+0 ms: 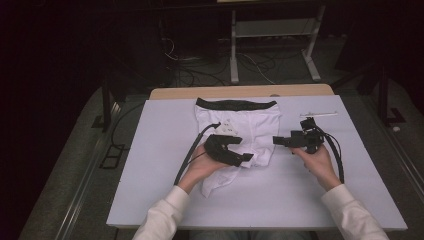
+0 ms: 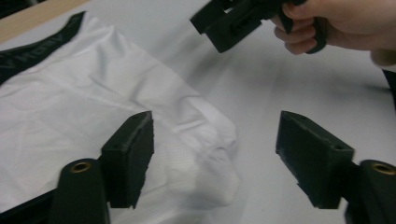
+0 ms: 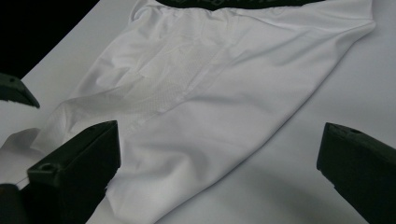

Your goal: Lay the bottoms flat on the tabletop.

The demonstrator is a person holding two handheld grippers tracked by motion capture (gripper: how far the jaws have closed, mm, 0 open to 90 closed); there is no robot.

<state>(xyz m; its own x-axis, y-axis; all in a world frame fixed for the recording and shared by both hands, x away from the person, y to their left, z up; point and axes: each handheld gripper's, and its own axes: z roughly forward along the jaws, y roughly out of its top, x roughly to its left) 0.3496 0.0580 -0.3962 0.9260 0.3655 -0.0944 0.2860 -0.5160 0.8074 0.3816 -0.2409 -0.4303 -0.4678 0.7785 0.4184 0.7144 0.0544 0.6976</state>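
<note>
White boxer shorts (image 1: 240, 135) with a black waistband (image 1: 236, 104) lie flat on the white table (image 1: 165, 190). The left gripper (image 1: 247, 159) hovers over the shorts' lower part, jaws apart and holding nothing. The right gripper (image 1: 276, 140) hangs just beside the shorts, jaws wide apart and holding nothing.

White briefs (image 1: 240, 131): soft knit cloth, matt, creased, finer mesh-like panel near crotch. Waistband (image 1: 236, 104): black woven elastic, faint lettering. Table top (image 1: 150, 185): smooth matt pale board; bare light wood strip along far edge. Left gripper (image 2: 219, 168) pads (image 2: 133, 156): black matt plastic, rough-faced, brass-looking inserts behind.
</note>
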